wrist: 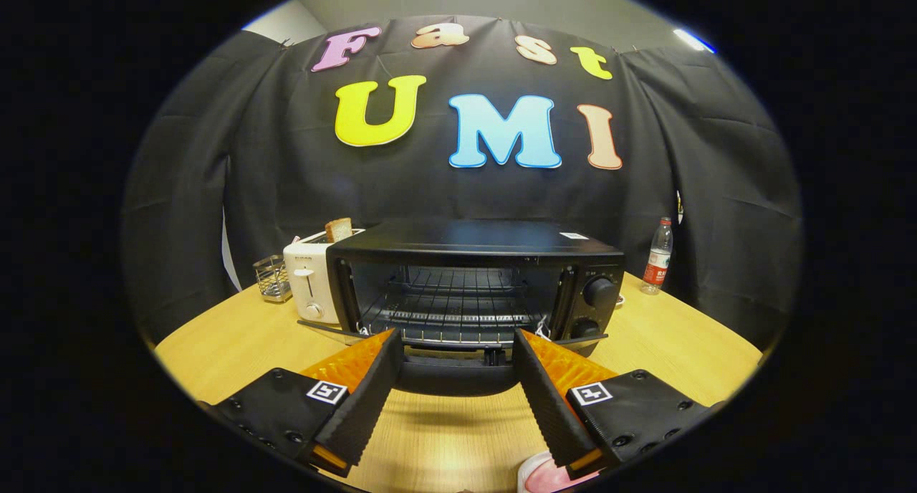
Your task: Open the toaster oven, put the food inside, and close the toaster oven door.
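A black toaster oven point(473, 249) stands on the wooden table straight ahead of my fingers. Its door point(451, 371) is folded down flat toward me, and the wire rack point(451, 314) inside is bare. My gripper point(455, 335) is open, its fingertips level with the front edge of the lowered door, one on each side, and nothing sits between them. A pink and white object point(548, 475) peeks out under the right finger, close to me; I cannot tell what it is.
A white pop-up toaster point(308, 281) with a slice of bread point(338, 229) in its slot stands left of the oven. A small wire basket point(272, 278) sits further left. A water bottle point(657, 256) stands at the back right. Bare tabletop point(680, 335) lies on both sides.
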`<action>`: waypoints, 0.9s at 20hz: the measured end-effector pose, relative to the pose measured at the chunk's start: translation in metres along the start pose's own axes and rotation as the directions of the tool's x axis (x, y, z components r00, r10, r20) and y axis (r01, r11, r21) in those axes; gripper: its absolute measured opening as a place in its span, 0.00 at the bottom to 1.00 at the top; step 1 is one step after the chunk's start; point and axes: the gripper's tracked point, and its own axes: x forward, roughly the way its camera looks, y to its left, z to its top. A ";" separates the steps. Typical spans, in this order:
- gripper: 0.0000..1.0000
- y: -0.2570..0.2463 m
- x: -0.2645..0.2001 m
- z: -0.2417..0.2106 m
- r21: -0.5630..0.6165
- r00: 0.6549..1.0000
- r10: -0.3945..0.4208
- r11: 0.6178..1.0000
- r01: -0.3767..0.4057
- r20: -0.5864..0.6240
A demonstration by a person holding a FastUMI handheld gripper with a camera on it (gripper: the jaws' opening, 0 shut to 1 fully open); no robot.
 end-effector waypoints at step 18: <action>0.98 -0.023 -0.078 -0.057 0.062 0.972 0.059 0.997 -0.046 -0.229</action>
